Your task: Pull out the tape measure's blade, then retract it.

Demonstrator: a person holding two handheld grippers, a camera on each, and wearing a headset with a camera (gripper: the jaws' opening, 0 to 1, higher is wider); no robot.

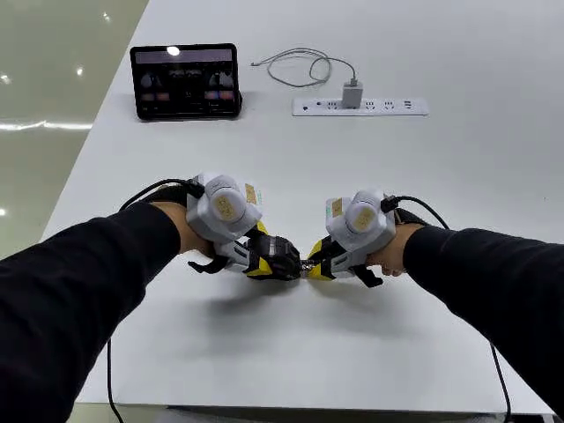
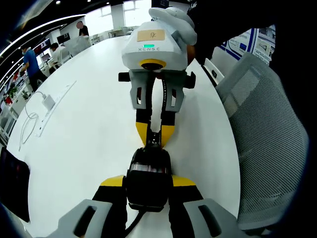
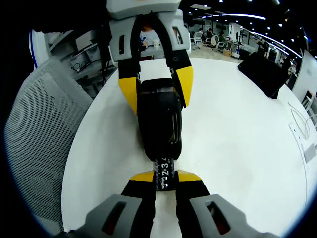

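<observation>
A black tape measure [image 1: 280, 256] hangs just above the white table [image 1: 291, 344], between the two grippers. My left gripper [image 1: 269, 258] is shut on its case [image 2: 148, 176], with a yellow fingertip on each side. A short piece of blade [image 3: 164, 174], with numbers printed on it, sticks out of the case [image 3: 158, 121]. My right gripper [image 3: 165, 177] is shut on that blade close to the case mouth. In the head view the right gripper [image 1: 313, 266] nearly meets the left one. In the left gripper view the right gripper [image 2: 154, 136] pinches the blade end straight ahead.
A dark tablet [image 1: 185, 81] stands at the far left of the table. A white power strip [image 1: 359, 107] with a plugged charger and a looped cable [image 1: 304, 66] lies at the far middle. A grey mesh chair [image 2: 267, 139] stands beside the table's near edge.
</observation>
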